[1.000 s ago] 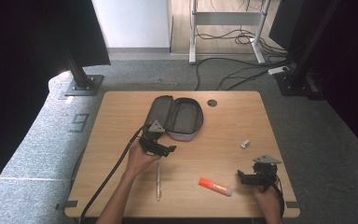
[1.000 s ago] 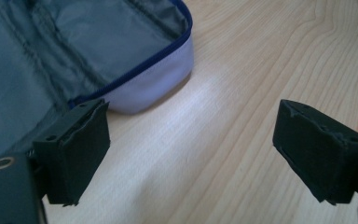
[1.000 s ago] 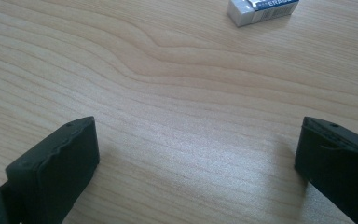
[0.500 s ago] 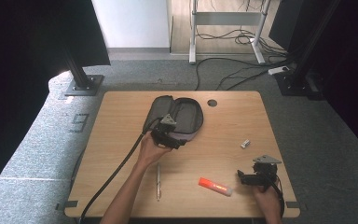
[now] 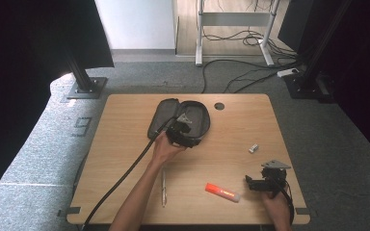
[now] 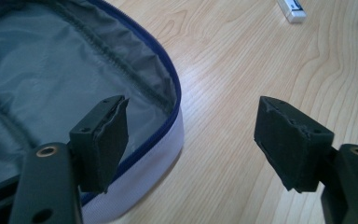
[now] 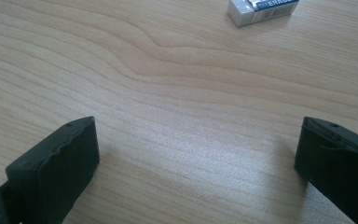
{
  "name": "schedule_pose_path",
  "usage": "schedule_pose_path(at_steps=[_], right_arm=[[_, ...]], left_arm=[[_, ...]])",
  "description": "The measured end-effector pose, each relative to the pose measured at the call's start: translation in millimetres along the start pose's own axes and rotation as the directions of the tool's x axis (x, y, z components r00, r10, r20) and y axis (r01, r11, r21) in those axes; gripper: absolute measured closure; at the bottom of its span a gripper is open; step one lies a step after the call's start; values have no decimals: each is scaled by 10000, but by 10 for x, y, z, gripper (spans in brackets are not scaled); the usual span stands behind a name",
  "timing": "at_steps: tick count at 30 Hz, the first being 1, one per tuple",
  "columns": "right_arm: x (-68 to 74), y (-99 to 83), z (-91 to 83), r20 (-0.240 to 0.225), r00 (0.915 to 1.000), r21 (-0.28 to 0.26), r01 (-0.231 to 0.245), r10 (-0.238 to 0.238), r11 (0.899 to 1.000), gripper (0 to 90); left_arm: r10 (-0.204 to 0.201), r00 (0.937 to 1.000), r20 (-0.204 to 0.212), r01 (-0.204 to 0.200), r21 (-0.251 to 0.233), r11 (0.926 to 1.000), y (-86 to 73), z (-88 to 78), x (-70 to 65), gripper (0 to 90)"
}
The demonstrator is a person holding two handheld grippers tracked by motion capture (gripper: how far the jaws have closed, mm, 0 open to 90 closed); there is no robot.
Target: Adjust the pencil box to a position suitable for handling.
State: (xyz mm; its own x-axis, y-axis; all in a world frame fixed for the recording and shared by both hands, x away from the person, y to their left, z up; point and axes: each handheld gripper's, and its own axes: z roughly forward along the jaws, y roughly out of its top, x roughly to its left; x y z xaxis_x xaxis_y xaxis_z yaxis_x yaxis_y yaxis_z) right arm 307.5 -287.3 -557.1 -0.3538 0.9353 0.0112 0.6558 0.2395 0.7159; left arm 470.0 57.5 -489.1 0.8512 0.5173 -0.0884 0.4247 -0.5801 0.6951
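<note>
A dark pencil case [image 5: 160,115] lies unzipped at the middle back of the table, its grey lining [image 6: 42,79] and blue-edged rim visible. My left gripper [image 5: 188,137] is open at the case's near right rim; in the left gripper view [image 6: 193,135] one jaw hangs over the lining and the other over bare wood. Nothing is between the jaws. My right gripper [image 5: 250,183] rests open low over the table at the front right, [image 7: 196,158] empty. A white eraser [image 5: 254,148] [image 7: 261,9] [image 6: 291,9] lies beyond it.
An orange marker [image 5: 221,192] lies near the front edge, left of the right gripper. A pen [image 5: 163,187] lies beside the left forearm. A round cable hole [image 5: 219,106] sits in the wooden table [image 5: 125,144] behind the case. The left gripper's cable trails off the front left.
My left gripper has moved away from the pen, forward and to the right, up to the case's near rim. The right gripper has stayed put.
</note>
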Motion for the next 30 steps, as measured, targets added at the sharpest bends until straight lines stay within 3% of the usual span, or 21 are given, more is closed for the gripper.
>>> schedule_pose_path(at_steps=[4,8,17,25,30], right_arm=[[0,0,0,3,10000,-1,0,0,10000,0],[2,-1,1,-51,10000,-19,74,-74,10000,0],[3,-1,1,-92,9999,-23,117,-117,9999,0],[6,-1,0,-105,9999,-28,95,-96,10000,0],[6,-1,0,-104,9999,-25,107,-107,9999,0]], left_arm=[[-101,9997,224,104,-143,9998,32,78,29,323],[42,9998,171,-43,44,10000,62,155,38,403],[-67,9996,-273,76,350,9994,48,284,93,605],[-75,9999,-143,81,422,9991,14,336,60,789],[-69,10000,-27,70,433,9990,7,334,25,848]])
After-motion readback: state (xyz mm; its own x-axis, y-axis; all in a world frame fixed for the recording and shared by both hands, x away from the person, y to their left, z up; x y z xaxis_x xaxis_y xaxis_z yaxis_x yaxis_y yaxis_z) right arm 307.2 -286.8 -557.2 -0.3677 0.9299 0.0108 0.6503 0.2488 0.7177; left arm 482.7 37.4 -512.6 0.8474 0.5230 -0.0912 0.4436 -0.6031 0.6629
